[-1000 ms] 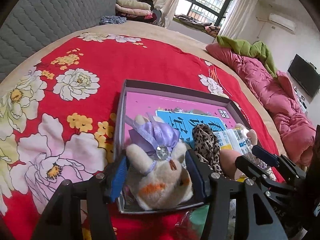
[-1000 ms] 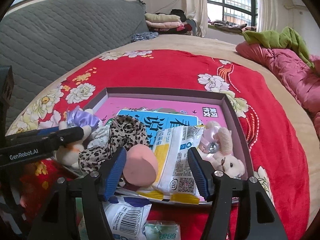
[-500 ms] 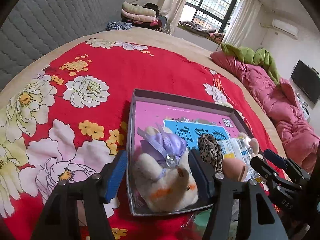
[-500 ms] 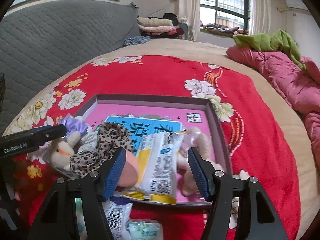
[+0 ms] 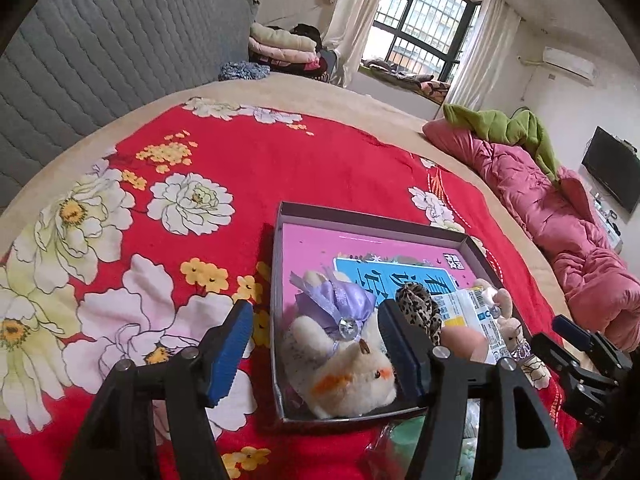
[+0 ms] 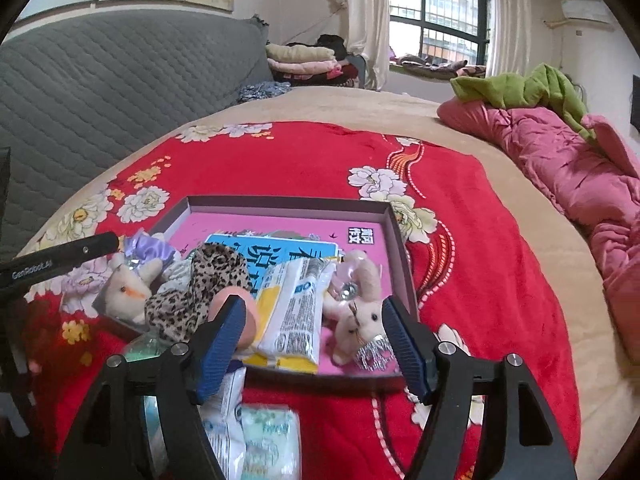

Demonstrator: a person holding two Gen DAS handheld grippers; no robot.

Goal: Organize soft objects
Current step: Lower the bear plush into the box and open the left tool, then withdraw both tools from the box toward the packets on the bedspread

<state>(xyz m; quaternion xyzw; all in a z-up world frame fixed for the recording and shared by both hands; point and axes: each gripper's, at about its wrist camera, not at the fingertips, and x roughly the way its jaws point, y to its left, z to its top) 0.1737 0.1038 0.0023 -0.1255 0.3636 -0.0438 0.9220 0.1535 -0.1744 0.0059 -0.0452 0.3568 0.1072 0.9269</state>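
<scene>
Red floral bedspread (image 5: 200, 152): carries shallow dark cardboard tray (image 5: 360, 214).
Tray: holds cream plush rabbit with lilac bow (image 5: 344, 356), leopard-print fabric (image 6: 200, 284), pink plush rabbit (image 6: 360, 300).
Left gripper (image 5: 316, 354): fingers spread wide, holding nothing.
Right gripper (image 6: 312, 344): likewise spread, empty.

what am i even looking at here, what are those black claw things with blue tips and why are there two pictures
Those claws are two hand-held grippers, one in each of a person's hands; no robot arm is involved. Each carries a fisheye camera looking along its fingers, hence two pictures: one from the left gripper, one from the right gripper. Both are open and hold nothing. On the red floral blanket sits a shallow box with soft things inside: a cream plush with a purple bow, a leopard-print cloth, a tissue pack and a small pink plush. More packets lie in front of the box.
</scene>
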